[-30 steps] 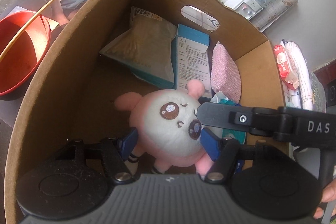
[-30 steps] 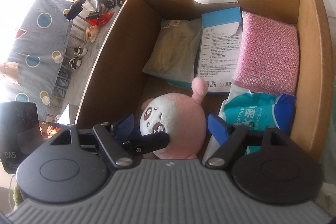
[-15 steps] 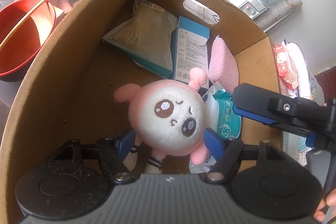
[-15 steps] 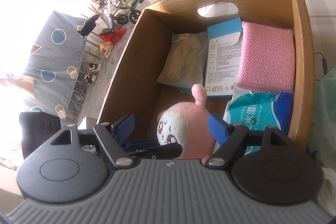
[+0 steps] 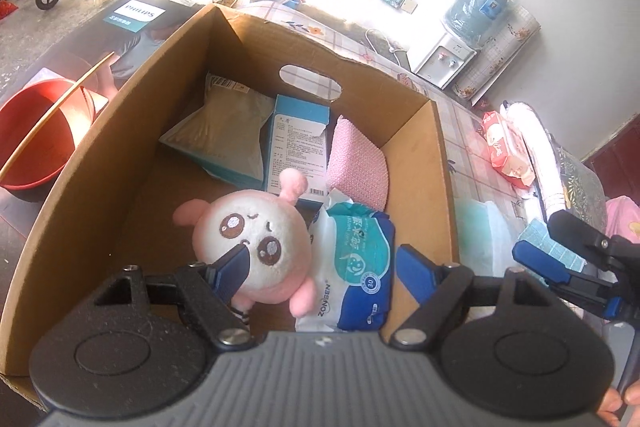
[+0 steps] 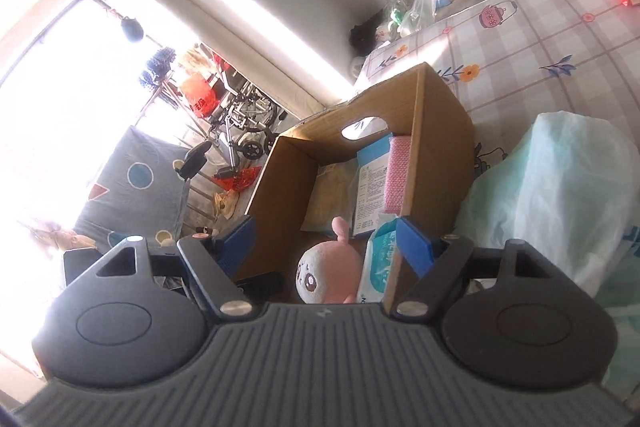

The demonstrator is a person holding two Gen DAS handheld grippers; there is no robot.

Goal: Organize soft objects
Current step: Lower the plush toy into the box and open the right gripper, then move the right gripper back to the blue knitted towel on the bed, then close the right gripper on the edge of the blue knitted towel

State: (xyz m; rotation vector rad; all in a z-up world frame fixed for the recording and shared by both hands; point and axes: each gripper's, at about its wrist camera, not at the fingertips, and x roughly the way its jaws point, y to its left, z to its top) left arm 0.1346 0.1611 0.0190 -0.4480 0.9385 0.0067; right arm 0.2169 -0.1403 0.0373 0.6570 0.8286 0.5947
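A pink-and-white plush toy [image 5: 256, 247] lies in a cardboard box [image 5: 100, 163], beside a wet-wipes pack [image 5: 356, 267], both seen between the wide-spread, empty fingers [image 5: 232, 269] of the left gripper [image 5: 324, 271]; the right gripper [image 6: 326, 243], fingers likewise wide apart, hangs above the box

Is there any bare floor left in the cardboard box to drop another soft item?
Bare floor shows along the left wall of the cardboard box, between the plush toy and the tan packet. The right half is crowded: wet wipes pack, pink sponge, blue carton. Both grippers are open outside it.
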